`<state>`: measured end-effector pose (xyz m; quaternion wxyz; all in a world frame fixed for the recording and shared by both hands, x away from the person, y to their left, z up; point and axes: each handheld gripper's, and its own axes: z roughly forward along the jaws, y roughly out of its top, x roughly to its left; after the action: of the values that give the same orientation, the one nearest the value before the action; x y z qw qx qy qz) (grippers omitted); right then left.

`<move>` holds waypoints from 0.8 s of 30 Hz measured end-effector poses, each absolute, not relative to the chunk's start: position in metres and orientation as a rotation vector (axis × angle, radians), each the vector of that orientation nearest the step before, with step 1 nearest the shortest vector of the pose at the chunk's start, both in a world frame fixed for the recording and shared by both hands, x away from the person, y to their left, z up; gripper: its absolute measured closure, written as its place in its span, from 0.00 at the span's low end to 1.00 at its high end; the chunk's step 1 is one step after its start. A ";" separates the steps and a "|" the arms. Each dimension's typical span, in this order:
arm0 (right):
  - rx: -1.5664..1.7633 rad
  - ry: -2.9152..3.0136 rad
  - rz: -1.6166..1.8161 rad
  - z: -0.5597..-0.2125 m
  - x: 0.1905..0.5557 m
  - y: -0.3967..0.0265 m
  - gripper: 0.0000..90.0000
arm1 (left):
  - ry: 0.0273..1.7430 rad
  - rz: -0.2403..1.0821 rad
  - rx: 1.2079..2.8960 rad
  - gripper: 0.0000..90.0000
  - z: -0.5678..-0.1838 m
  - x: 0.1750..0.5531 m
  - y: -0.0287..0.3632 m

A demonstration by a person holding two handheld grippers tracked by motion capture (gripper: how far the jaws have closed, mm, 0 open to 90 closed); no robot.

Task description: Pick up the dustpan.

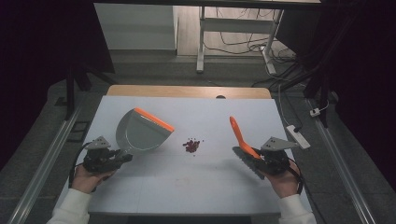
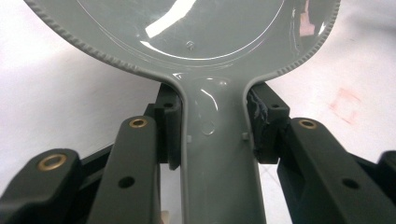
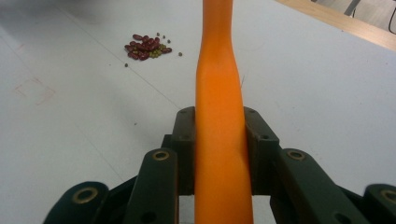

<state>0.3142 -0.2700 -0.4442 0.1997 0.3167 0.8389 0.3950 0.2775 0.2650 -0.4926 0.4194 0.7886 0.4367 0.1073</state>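
Work in hand: sweeping a small pile of beans (image 1: 191, 145) into a dustpan (image 1: 141, 130) with a brush (image 1: 242, 140).
Left tool (image 1: 122, 157): clamped on the dustpan's grey handle, pads pressing both sides; near the left edge of the counter (image 1: 187, 186).
Right tool (image 1: 254, 161): clamped on the brush's orange handle; near the right edge.
Beans: mid-counter, between the two tools, apart from both; loose heap, a few strays.
Key relation: the heap lies just beside the dustpan's orange lip and farther from the brush, so the dustpan hand is nearer. Brush handle's long axis points toward the far edge, bristle end at the tool.
Materials: dustpan glossy grey plastic, ribbed rim; brush handle smooth orange plastic; beans dark red with small greenish ones; counter matt white.
Judgement: brush must reach the heap's right side and push left.
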 end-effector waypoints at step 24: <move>0.888 2.353 1.087 -0.445 0.324 -0.260 0.78 | 0.881 0.232 2.139 0.68 -0.483 0.303 0.241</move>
<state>0.3240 -0.2604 -0.4455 0.1995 0.3176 0.8415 0.3888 0.3025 0.2413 -0.4834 0.3970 0.8445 0.3476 0.0917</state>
